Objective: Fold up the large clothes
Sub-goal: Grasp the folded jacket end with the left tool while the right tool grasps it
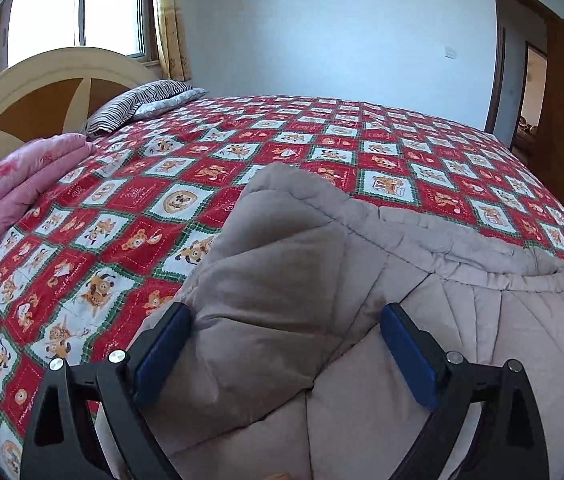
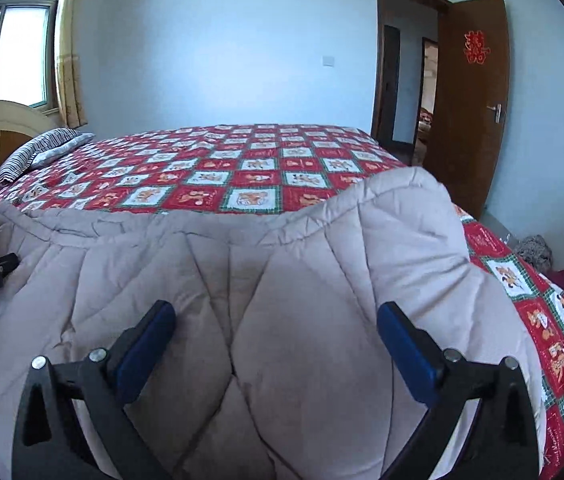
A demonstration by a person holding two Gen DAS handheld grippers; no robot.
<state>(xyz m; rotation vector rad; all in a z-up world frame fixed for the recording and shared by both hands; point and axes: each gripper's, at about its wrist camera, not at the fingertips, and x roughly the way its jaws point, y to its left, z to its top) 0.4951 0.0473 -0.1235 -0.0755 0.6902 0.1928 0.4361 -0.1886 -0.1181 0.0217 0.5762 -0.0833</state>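
Left wrist view: the left gripper [image 1: 286,344] has its fingers spread wide, a puffy corner of the beige quilted garment [image 1: 265,292] bulging between them on the near part of the red patterned bedspread [image 1: 185,168]; closing there risks catching only loose padding, which could slip out. Right wrist view: the right gripper [image 2: 275,340] likewise stands apart over the garment's other raised corner, unclamped, so uneven grabs could skew the fold
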